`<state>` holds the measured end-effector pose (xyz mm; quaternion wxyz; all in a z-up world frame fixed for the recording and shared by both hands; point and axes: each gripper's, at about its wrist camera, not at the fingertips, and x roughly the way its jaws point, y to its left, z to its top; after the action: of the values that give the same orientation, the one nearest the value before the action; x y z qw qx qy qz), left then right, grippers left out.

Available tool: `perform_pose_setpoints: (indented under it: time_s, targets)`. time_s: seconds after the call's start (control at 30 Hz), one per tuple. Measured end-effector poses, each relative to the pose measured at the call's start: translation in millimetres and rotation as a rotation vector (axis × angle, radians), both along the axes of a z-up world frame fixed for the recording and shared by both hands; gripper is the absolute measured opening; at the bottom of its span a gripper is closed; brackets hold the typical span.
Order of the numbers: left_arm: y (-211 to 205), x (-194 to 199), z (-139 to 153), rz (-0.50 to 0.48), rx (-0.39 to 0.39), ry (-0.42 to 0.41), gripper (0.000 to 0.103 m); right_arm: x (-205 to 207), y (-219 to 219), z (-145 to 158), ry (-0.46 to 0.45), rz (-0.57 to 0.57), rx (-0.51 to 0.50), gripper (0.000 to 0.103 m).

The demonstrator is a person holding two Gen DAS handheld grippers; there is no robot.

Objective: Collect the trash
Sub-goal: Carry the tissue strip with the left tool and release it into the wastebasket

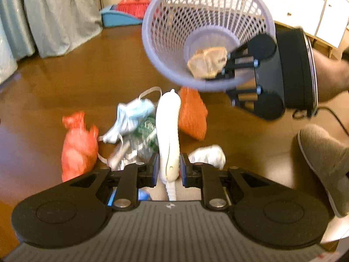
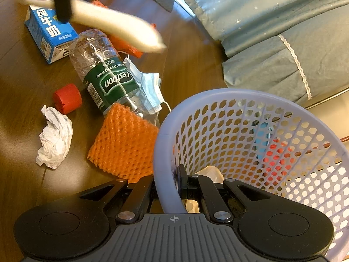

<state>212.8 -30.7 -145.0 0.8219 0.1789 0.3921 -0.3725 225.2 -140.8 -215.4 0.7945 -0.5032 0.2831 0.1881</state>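
My left gripper [image 1: 169, 166] is shut on a long white plastic piece [image 1: 168, 128] and holds it above the trash pile; the piece shows blurred in the right wrist view [image 2: 122, 28]. My right gripper [image 2: 166, 185] is shut on the rim of a lilac mesh basket [image 2: 218, 96], which is lifted and tilted [image 1: 152, 50]. A crumpled brown paper [image 1: 207, 62] lies inside it. On the wooden floor lie a clear bottle [image 2: 109, 76], a blue milk carton [image 2: 48, 37], a red cap [image 2: 67, 98], a white tissue [image 2: 54, 139], an orange foam net [image 2: 124, 146], a face mask [image 2: 150, 83] and an orange bag [image 1: 78, 144].
A person's leg and grey slipper [image 1: 322, 159] stand at the right, with a cable behind. A red broom in a blue dustpan [image 1: 122, 15] leans at the back. Grey-blue fabric [image 2: 272, 43] borders the floor. White drawers [image 1: 301, 6] stand at the far right.
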Motion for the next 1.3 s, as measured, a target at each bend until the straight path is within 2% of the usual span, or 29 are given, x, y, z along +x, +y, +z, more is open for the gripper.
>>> perform_pose_setpoints:
  time_s: [0.47, 0.93, 1.0, 1.07, 1.17, 1.3]
  targets:
    - [-53.8, 50.4, 47.6, -0.083, -0.093, -0.115, 0.016, 0.0, -0.6, 0.8, -0.001, -0.002, 0.007, 0.000]
    - [-117.6, 81.4, 62.4, -0.134, -0.161, -0.151, 0.016, 2.3, -0.6, 0.6, -0.003, -0.009, 0.021, 0.000]
    - [-126.1, 87.8, 62.7, -0.138, -0.183, -0.132, 0.019, 2.6, -0.5, 0.7, -0.003, -0.010, 0.023, 0.000]
    - [-128.4, 95.5, 65.2, -0.110, -0.215, -0.112, 0.029, 2.2, -0.9, 1.2, -0.003, -0.012, 0.026, 0.000]
    - [-120.6, 99.9, 73.8, -0.085, -0.240, -0.131, 0.031, 2.2, -1.9, 1.3, -0.001, -0.014, 0.029, 0.000]
    - [-98.5, 98.0, 74.8, -0.061, -0.216, -0.145, 0.032, 2.2, -2.7, 1.3, -0.003, -0.019, 0.037, 0.000]
